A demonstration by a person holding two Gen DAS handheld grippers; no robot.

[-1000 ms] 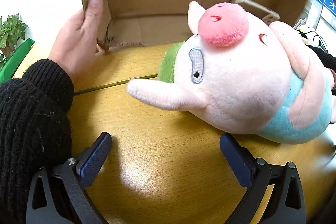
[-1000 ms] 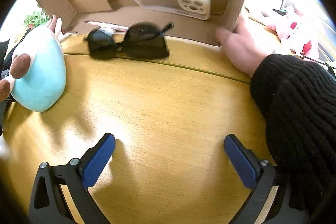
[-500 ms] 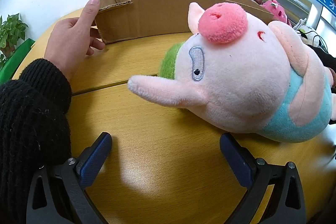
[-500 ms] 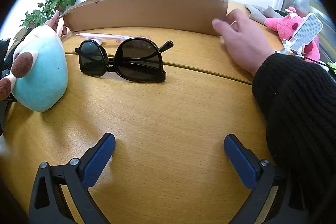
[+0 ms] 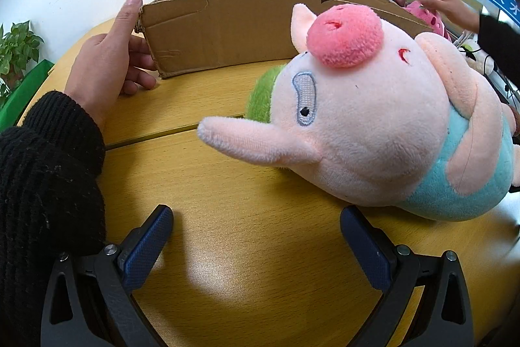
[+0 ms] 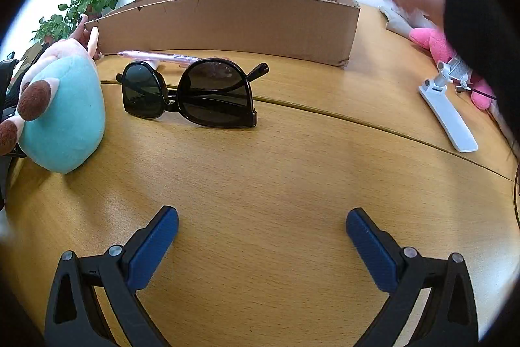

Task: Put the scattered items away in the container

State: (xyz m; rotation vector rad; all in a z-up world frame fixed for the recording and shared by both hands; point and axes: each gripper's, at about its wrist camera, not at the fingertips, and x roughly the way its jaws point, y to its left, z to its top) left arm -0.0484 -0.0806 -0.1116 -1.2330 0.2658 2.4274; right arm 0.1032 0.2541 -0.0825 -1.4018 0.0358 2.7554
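1. Both grippers rest low over the wooden table [image 6: 260,171] with jaws spread wide and nothing between them: the left gripper [image 5: 256,241] and the right gripper [image 6: 261,238].
2. Just ahead and to the right of the left gripper lies a plush pig [image 5: 373,126] on its side, pink snout up, blue body trailing off to the right; one ear points toward the gap between the fingers.
3. Ahead of the right gripper, slightly left, sit folded black sunglasses [image 6: 191,93], with a pink pen [image 6: 156,56] just behind them against the box wall.
4. Farther ahead in both views stands the open cardboard box [image 6: 227,21]; a bare hand [image 5: 110,60] touches its near left corner.
5. Far right of the right gripper lie a white phone stand [image 6: 448,113] and a pink plush toy [image 6: 429,41], with a blurred hand above them.
6. Nothing appears to be gripped yet, so the step is likely a first pick. For the pig, approach its head or body squarely and close on the soft bulk, not the thin ear, which could slip. For the sunglasses, grip across the bridge and lift clear of the box wall before release.
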